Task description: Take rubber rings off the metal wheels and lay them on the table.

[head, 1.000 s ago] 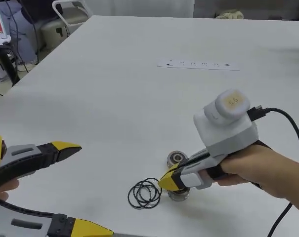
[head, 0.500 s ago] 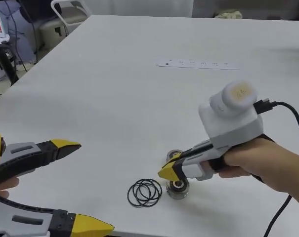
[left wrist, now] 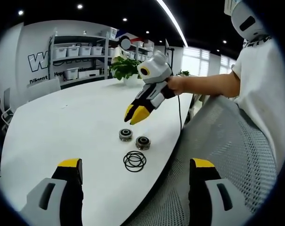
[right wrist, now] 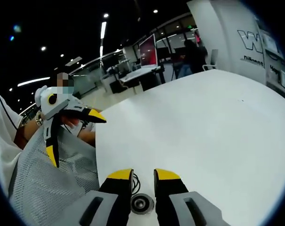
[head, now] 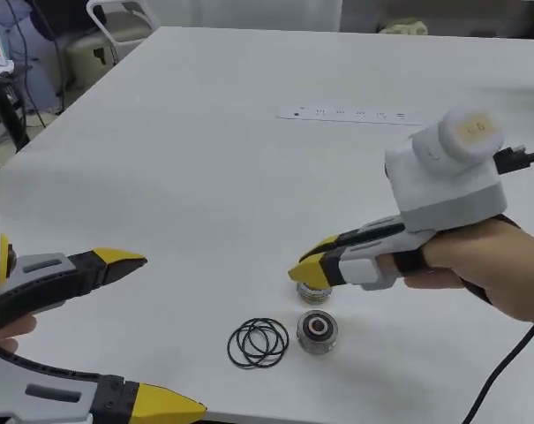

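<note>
Two metal wheels sit near the table's front edge: one (head: 317, 330) in full sight, the other (head: 314, 294) partly under my right gripper (head: 307, 261). A pile of black rubber rings (head: 259, 343) lies just left of them. The right gripper hovers above the far wheel, its jaws a narrow gap apart with nothing between them. In the right gripper view a wheel (right wrist: 142, 203) shows low between the jaws. My left gripper (head: 174, 334) stands wide open and empty at the lower left. The left gripper view has both wheels (left wrist: 126, 134) (left wrist: 143, 142), the rings (left wrist: 134, 160) and the right gripper (left wrist: 135, 113).
A white power strip (head: 349, 115) lies flat further back on the white table (head: 205, 159). The table's front edge runs close below the rings. A black cable (head: 514, 380) trails from the right gripper. A chair (head: 121, 18) stands at the far left corner.
The right gripper has risen off the near wheel and drawn back to the right, uncovering that wheel. The rings and the left gripper have stayed put.
</note>
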### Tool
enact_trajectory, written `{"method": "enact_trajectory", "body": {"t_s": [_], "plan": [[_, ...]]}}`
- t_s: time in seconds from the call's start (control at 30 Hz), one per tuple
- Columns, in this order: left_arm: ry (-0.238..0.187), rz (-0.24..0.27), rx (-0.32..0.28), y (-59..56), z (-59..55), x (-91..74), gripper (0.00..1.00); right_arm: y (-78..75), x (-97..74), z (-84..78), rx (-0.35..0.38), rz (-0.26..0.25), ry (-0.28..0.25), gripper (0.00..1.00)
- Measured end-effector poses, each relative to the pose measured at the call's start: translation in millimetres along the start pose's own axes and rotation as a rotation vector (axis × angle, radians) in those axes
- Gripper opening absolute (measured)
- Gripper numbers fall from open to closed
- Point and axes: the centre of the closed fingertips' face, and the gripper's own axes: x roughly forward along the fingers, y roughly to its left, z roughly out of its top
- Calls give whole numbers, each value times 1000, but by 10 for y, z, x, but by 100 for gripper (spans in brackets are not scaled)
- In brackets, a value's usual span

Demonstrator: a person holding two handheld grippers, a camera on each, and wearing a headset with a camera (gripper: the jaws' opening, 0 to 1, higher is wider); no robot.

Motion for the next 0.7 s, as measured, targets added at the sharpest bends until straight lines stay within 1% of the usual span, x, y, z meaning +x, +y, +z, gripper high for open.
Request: {"method": "enact_trajectory", "body": {"t_s": [0.07, 0.13, 0.27, 0.4, 0.5, 0.6, 0.7], "plan": [[0, -2, 2, 0, -2, -1, 93, -2, -35, 33, -2, -6, -11, 17], [-5, -2, 7, 0, 9, -2, 94, 8, -110, 100, -6, -6, -34, 20], [-13, -5, 6, -5, 23, -6, 94, 13, -237, 192, -43, -30, -65, 30], [-17, -12, 7, -15, 28, -5, 94, 46, -352, 216, -91, -44, -73, 37], [-12, -19, 12, -28, 20, -2, 95, 78, -444, 230, -112, -52, -93, 41], [-12, -27, 14, -42, 21, -1, 95, 106, -549, 200, -143, -70, -108, 47], [-8, -31, 18, -52, 17, 0, 95, 111, -650, 160, -159, -92, -124, 54]]}}
